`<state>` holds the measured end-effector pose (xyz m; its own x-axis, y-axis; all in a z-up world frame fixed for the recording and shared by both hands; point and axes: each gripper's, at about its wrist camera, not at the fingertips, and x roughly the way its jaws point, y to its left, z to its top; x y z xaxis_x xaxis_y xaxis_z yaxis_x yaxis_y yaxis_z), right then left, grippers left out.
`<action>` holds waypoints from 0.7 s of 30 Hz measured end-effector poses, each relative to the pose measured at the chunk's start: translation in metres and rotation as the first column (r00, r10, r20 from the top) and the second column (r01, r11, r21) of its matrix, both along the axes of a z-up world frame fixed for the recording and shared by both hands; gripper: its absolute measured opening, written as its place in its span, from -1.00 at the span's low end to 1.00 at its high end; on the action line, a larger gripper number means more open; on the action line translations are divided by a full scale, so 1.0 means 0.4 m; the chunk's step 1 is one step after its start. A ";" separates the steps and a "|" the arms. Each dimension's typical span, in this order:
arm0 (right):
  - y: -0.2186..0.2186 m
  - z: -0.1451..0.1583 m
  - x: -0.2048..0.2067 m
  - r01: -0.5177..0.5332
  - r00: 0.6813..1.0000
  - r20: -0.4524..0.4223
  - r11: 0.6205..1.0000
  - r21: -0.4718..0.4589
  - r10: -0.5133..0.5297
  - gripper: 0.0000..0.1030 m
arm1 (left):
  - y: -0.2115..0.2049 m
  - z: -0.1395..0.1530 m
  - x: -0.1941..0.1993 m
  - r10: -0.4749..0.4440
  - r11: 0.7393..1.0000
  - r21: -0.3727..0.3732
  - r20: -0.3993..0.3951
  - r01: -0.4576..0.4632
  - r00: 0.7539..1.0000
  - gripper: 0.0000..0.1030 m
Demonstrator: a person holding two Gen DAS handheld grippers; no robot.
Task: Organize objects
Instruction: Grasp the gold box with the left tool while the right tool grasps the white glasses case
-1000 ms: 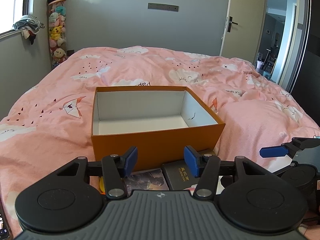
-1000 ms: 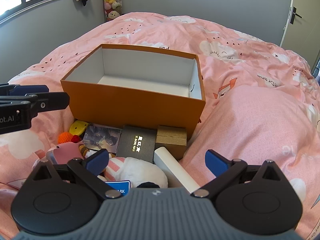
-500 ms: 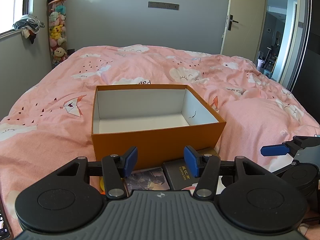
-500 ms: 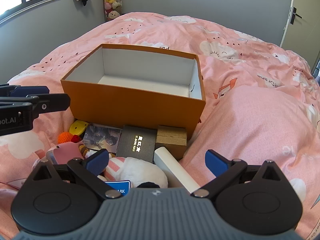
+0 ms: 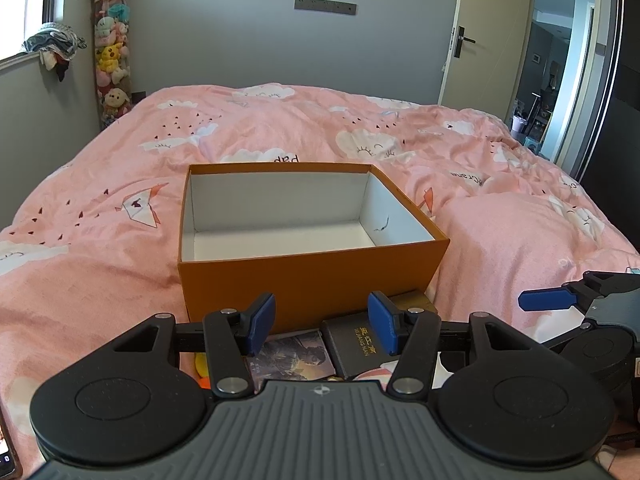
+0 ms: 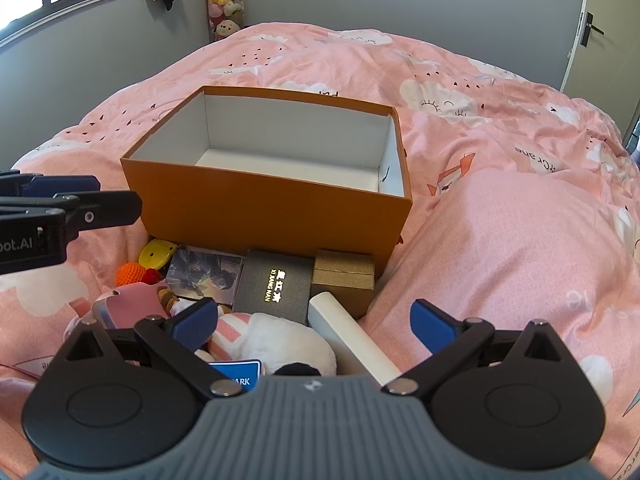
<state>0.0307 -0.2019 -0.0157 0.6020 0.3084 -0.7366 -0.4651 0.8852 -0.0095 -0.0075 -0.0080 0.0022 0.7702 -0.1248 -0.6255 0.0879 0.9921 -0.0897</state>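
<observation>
Straight ahead at twelve o'clock, on the pink bed (image 5: 120, 184), sits the orange box (image 5: 308, 284), lidless, white inside, nothing in it. My left jaws (image 5: 322, 328) hang released just short of its near wall, blue pads partly apart with nothing between them. My right jaws (image 6: 314, 322) are spread wider, also holding nothing; from the left wrist view one blue pad of them shows at three o'clock.

Between me and the box lies a huddle of things on the bedcover. From the right wrist view, touching or just beside the box's near wall: a yellow toy (image 6: 158, 252) at ten o'clock, an orange crocheted ball (image 6: 130, 274) just beside it, a picture card (image 6: 204, 274) lying flat, a black box with gold lettering (image 6: 274, 286) at twelve o'clock, and a gold box (image 6: 344, 280) at one o'clock tucked against the orange box's corner. A white tube (image 6: 352, 340) runs from the gold box toward me. Closest in, right under my right jaws, lies a white plush with a pink-striped part (image 6: 276, 342), and a blue card (image 6: 236, 374) partly hidden by my body. A pink object (image 6: 128, 300) lies at nine o'clock; I cannot tell what it is.

At eleven o'clock against the far wall hangs a column of plush toys (image 5: 110, 48).
</observation>
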 end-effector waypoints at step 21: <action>-0.059 -0.094 0.152 -0.123 0.949 -0.304 0.988 -0.093 0.089 -0.37 | -0.081 -0.085 0.133 -0.315 0.949 -0.076 -0.222 0.306 0.923 -0.28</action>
